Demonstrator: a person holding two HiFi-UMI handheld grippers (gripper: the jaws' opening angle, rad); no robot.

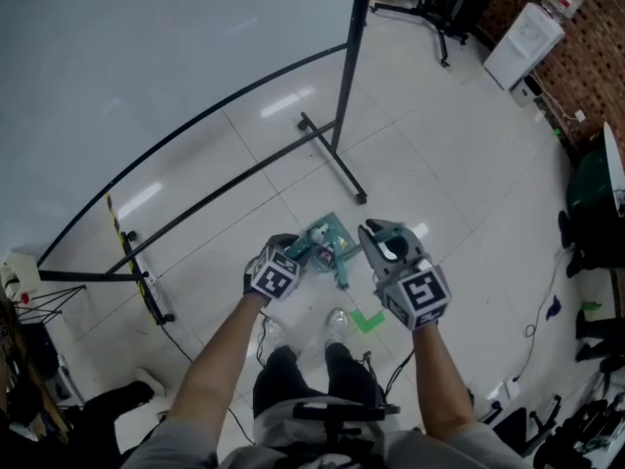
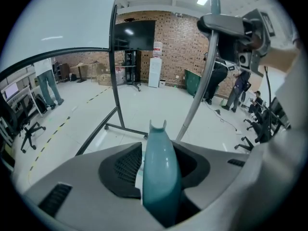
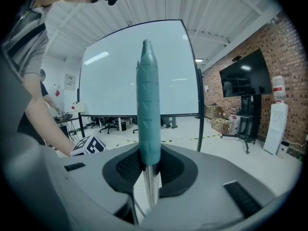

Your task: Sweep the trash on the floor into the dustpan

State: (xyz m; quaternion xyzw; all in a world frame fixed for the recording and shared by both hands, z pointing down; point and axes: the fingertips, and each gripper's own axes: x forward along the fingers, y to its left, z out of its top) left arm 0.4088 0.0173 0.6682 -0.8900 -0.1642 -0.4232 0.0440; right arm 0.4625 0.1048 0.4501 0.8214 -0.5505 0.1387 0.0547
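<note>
In the head view a teal dustpan (image 1: 328, 240) lies on the white tiled floor between my two grippers. Its teal handle (image 2: 161, 170) stands between the jaws of my left gripper (image 2: 161, 182), where a thin light gap shows beside the left pad. In the head view the left gripper (image 1: 296, 253) points steeply down at the pan. My right gripper (image 3: 149, 174) is shut on the broom's teal grip (image 3: 148, 105), just above its metal shaft (image 2: 195, 100). The right gripper (image 1: 383, 234) hangs right of the pan. Whether there is trash in the pan I cannot tell.
A large white screen on a black wheeled frame (image 1: 338, 115) stands just beyond the dustpan. A green tape mark (image 1: 368, 321) lies by the person's shoes (image 1: 337, 326). Cables (image 1: 535, 328) and chairs are at the right, a water dispenser (image 1: 524, 45) far right. People (image 2: 238, 88) stand beyond.
</note>
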